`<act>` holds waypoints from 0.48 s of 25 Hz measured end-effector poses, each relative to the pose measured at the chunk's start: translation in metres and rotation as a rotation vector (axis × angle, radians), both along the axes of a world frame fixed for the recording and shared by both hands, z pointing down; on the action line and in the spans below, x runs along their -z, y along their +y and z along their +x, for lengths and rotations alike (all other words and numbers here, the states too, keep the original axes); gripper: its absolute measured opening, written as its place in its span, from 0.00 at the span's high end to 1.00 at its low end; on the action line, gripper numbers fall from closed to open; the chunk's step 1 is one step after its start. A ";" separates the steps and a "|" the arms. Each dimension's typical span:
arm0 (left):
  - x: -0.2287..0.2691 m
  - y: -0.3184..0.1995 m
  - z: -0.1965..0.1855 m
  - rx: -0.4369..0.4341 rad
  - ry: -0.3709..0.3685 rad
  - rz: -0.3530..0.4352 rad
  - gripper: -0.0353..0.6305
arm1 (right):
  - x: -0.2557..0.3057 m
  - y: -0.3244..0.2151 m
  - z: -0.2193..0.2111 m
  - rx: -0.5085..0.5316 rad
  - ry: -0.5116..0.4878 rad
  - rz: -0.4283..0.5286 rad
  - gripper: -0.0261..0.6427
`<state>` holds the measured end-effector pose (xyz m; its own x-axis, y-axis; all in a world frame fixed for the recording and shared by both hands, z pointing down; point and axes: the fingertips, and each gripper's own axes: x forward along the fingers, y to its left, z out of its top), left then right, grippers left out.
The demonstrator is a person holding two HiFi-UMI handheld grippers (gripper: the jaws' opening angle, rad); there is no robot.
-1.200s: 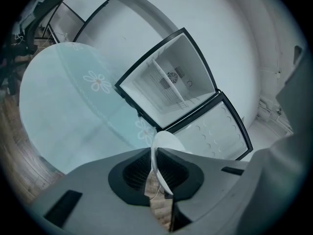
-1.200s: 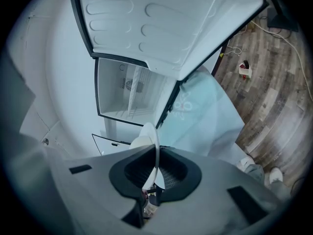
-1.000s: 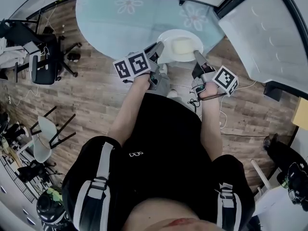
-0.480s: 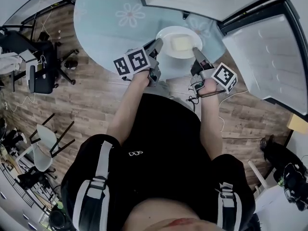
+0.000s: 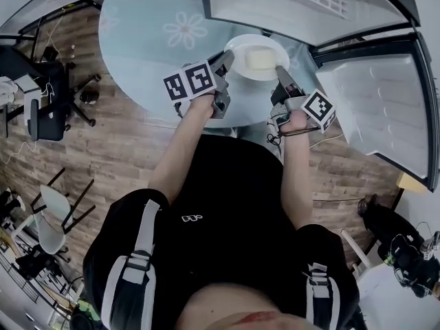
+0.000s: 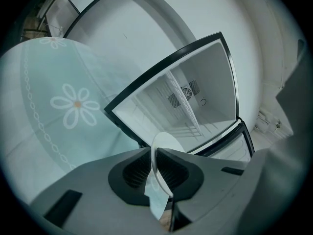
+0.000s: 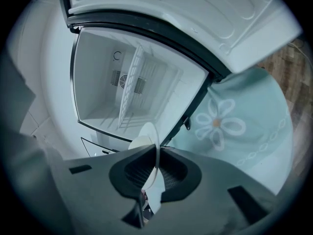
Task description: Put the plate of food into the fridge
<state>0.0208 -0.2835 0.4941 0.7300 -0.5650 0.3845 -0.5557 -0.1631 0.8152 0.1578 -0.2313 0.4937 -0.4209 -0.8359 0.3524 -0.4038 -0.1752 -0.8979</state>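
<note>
A white plate point(image 5: 256, 57) with a pale yellow block of food point(image 5: 258, 60) hangs between my two grippers, above the round teal rug. My left gripper point(image 5: 225, 62) is shut on the plate's left rim point(image 6: 154, 166), which shows edge-on between its jaws. On the opposite side my right gripper point(image 5: 280, 73) is shut on the right rim point(image 7: 152, 156). The fridge point(image 5: 295, 2) stands open just ahead. Its white inside with a wire shelf point(image 6: 188, 112) fills both gripper views; from the right gripper the shelf point(image 7: 128, 89) shows too.
The open fridge door point(image 5: 375, 108) reaches out at the right. A teal rug point(image 5: 155, 29) with daisy prints covers the wooden floor below the plate. Office chairs point(image 5: 38, 108) and clutter stand at the far left. A cable lies on the floor by my right arm.
Both grippers and the plate have moved forward toward the fridge; the fridge and its door loom larger and nearer. The grip on the plate is the same.
</note>
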 end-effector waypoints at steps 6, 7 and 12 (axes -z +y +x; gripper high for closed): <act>-0.009 -0.036 0.002 0.028 -0.008 -0.007 0.90 | -0.009 -0.037 0.003 -0.005 -0.002 -0.005 0.92; -0.011 -0.044 0.002 0.034 -0.010 -0.008 0.90 | -0.012 -0.044 0.003 -0.006 -0.006 -0.007 0.92; -0.022 -0.081 0.002 0.069 -0.027 -0.018 0.90 | -0.026 -0.082 0.005 -0.009 -0.013 -0.018 0.92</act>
